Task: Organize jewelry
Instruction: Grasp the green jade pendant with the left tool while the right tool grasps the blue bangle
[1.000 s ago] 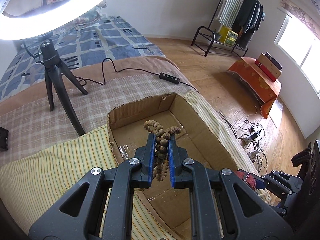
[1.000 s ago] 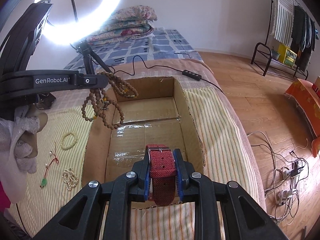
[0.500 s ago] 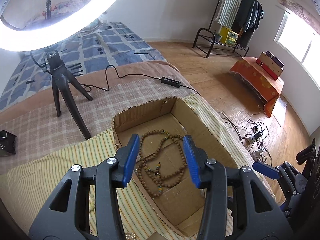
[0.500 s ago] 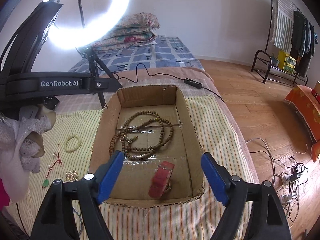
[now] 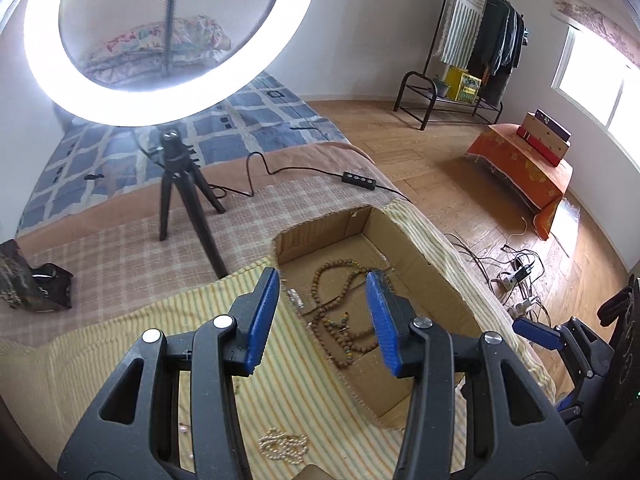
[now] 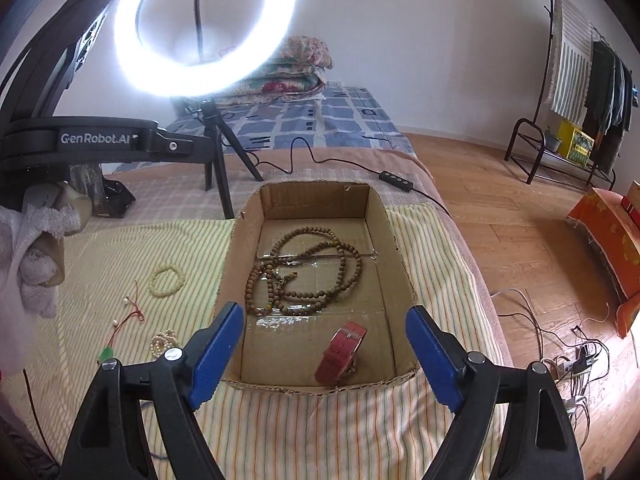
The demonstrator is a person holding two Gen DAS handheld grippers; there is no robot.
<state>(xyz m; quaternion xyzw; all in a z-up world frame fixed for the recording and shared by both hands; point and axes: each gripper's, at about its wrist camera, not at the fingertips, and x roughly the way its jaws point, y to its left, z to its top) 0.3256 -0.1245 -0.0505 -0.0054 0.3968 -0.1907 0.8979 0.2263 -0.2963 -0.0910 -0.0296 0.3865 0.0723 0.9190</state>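
Observation:
A cardboard box (image 6: 400,264) sits on the striped cloth; it also shows in the left wrist view (image 5: 436,276). Inside lie a long brown bead necklace (image 6: 344,276), also seen in the left wrist view (image 5: 340,344), and a red strap watch (image 6: 342,354). My right gripper (image 6: 326,356) is open and empty above the box's near edge. My left gripper (image 5: 322,314) is open and empty above the box's left edge. On the cloth left of the box lie a pale bead bracelet (image 6: 167,279), a red cord with a green bead (image 6: 122,326) and a pearl string (image 6: 163,342), which also shows in the left wrist view (image 5: 284,446).
A ring light (image 6: 204,28) on a black tripod (image 6: 218,160) stands behind the box, with its cable and inline control (image 6: 396,181) on the bed. A small black object (image 5: 48,286) lies at the far left. The bed edge drops to a wooden floor (image 6: 520,240) at right.
Both grippers opened and let go: the bead necklace and the red watch dropped into the box. Both grippers then pulled up and back.

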